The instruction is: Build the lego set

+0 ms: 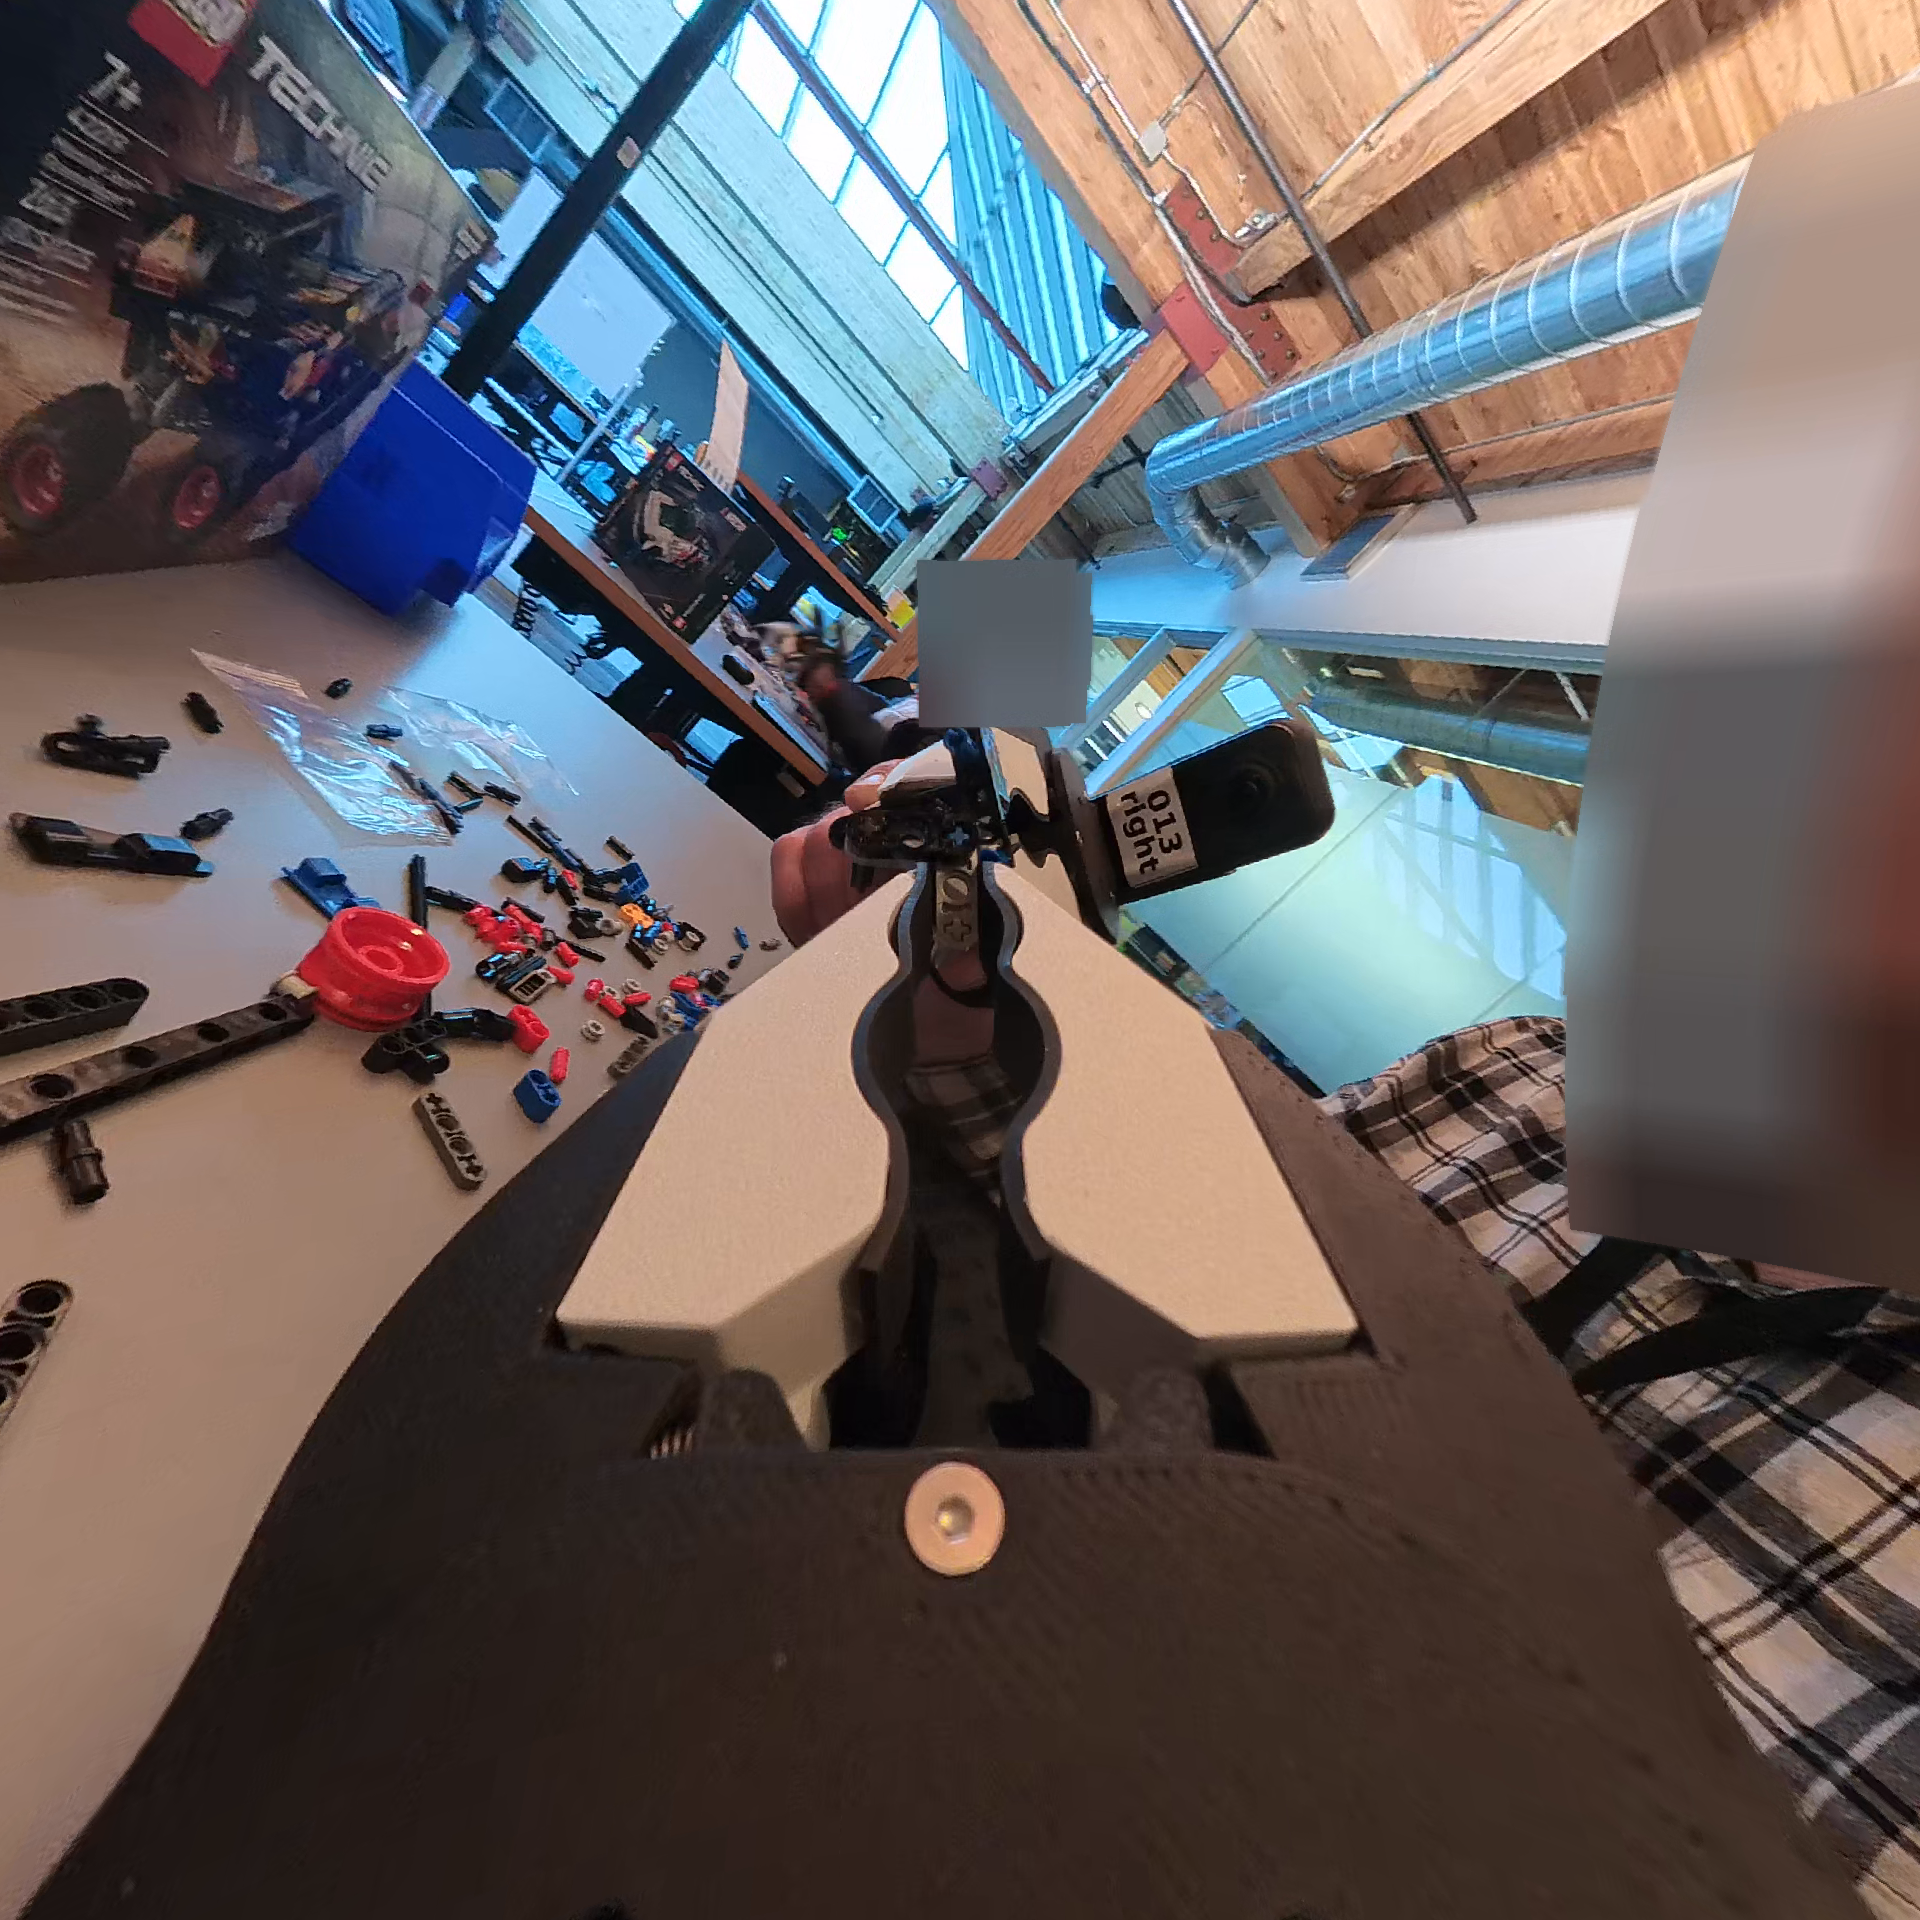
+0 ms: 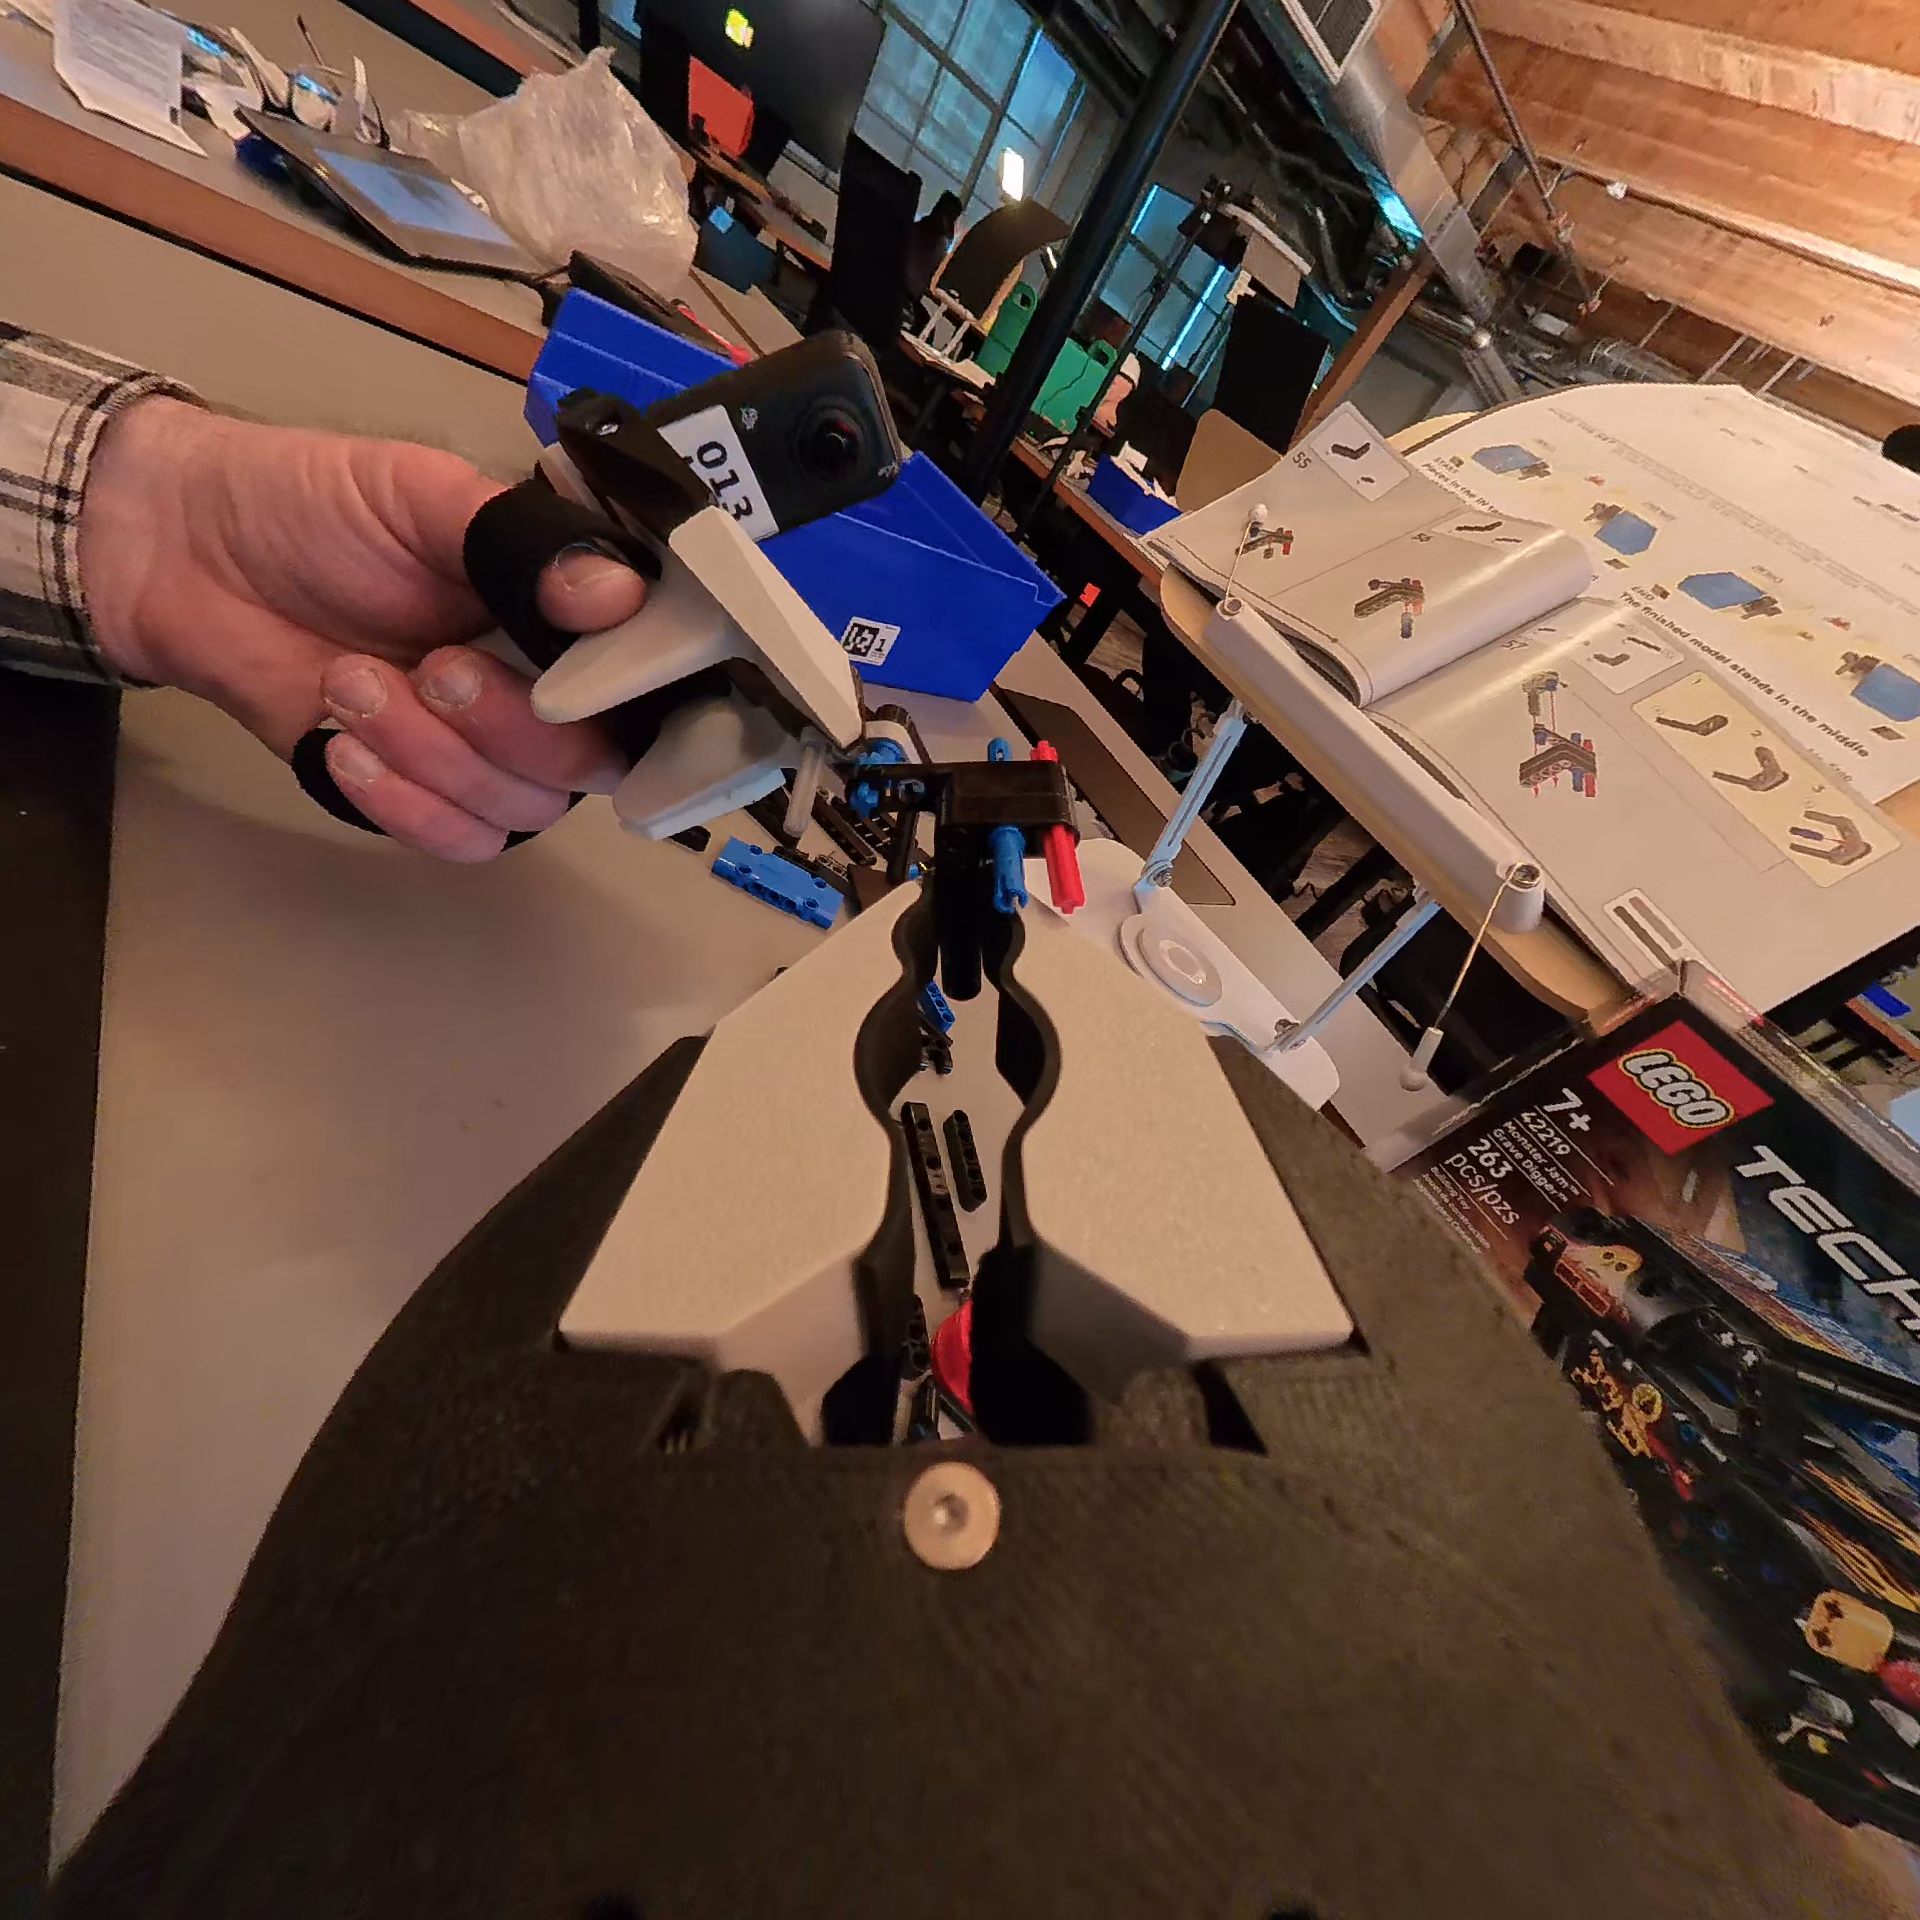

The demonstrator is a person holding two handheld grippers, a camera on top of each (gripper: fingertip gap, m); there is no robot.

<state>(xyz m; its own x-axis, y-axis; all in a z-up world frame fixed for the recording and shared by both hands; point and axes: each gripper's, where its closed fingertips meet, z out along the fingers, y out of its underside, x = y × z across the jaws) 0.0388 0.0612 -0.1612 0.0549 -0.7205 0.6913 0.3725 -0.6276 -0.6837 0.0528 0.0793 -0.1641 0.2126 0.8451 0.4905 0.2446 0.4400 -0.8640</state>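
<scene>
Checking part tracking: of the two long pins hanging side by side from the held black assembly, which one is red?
The red pin is the outer one, farther from the right gripper; the blue pin hangs nearer it.

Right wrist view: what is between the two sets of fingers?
In that view, a black lego assembly with blue and red pins bridges them: left gripper grips one end, right gripper the other.

Surface: pale grey flat table (image 1: 260, 1299)
Loose parts: red plastic wheel hub (image 1: 376, 966), black holed beams (image 1: 145, 1060), small pins
Far edge: blue plastic bin (image 1: 416, 499), printed cardboard set box (image 1: 187, 260)
Wrapper: clear, probably plastic, bag (image 1: 343, 758)
</scene>
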